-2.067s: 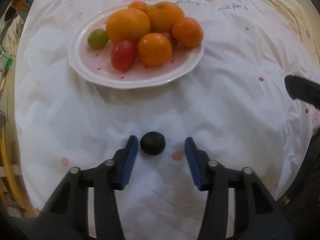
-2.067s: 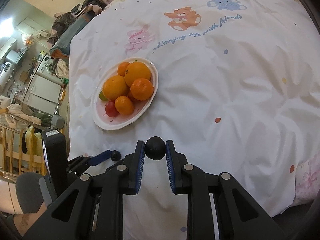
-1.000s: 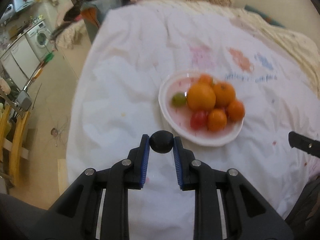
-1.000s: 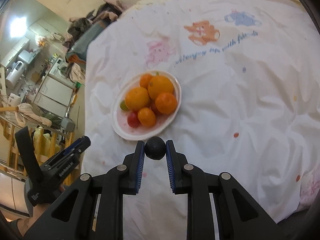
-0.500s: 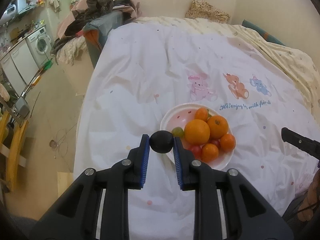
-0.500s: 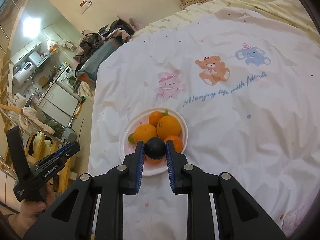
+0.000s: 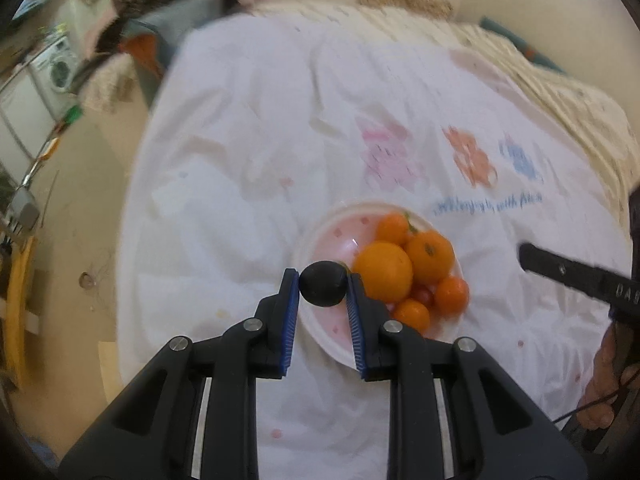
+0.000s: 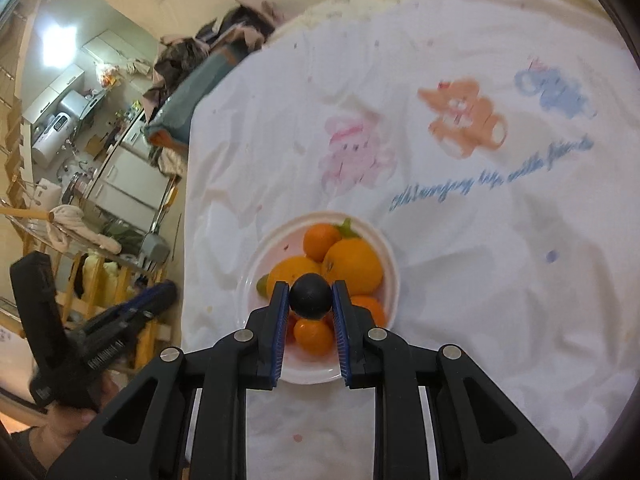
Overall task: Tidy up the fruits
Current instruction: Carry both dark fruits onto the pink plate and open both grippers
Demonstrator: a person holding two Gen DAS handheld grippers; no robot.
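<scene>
My left gripper is shut on a small dark round fruit, held in the air over the near-left rim of the pink-white plate. My right gripper is shut on a second dark round fruit, hovering above the plate. The plate carries several oranges and small red tomatoes. A green fruit peeks out at its left side in the right wrist view.
The plate rests on a white bedsheet printed with cartoon animals. Its left edge drops to the floor. The right gripper's body and a hand sit at the right; the left gripper's body at the far left.
Both grippers rose from the sheet and moved toward the plate with their dark fruits; the plate now lies right under both sets of fingertips. The view is blurred by motion.
</scene>
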